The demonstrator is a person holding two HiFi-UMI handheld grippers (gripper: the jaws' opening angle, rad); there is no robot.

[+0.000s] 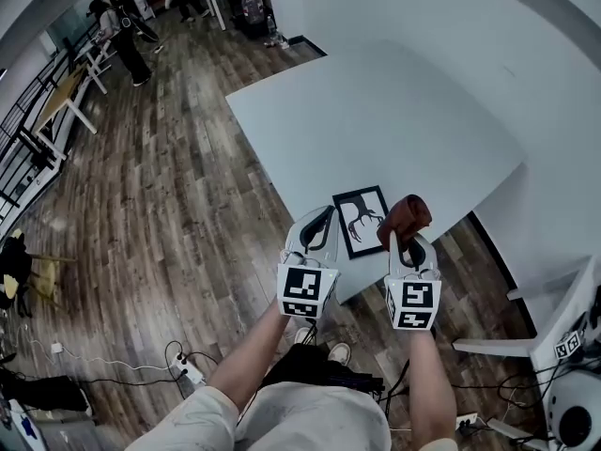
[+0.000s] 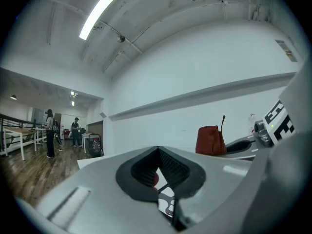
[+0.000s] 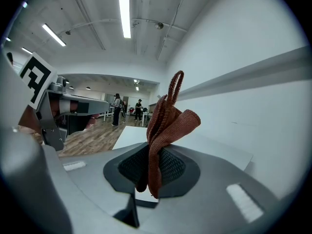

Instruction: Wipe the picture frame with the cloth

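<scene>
Wood-plank floor (image 1: 160,205) in mixed brown tones surrounds a smooth white counter (image 1: 394,120) with a straight near edge, set against a plain white wall (image 1: 526,54).

Head view: the picture frame (image 1: 361,220), a thin black rectangle around a white sheet with a dark branching figure, lies flat on the counter at lower centre, close to the near edge. The left tool (image 1: 324,219) sits just left of the frame and the right tool (image 1: 409,244) just right of it. Each carries a white cube with square black markers at its base. The cloth (image 1: 406,216), rust-brown and bunched, stands up from the tips of the right tool. People (image 1: 127,36) stand far off at upper left.

Right gripper view: the ribbed black pads are closed on the cloth. Its coarse knitted weave, folded layers and a thin loop at the top are visible only here. Strip lights (image 3: 125,13) run across the ceiling.

Left gripper view: the pads of the left tool meet at their far tips with nothing held. A corner of the frame shows through the narrow gap below the tips. The cloth appears at centre right as a blunt brown block.
</scene>
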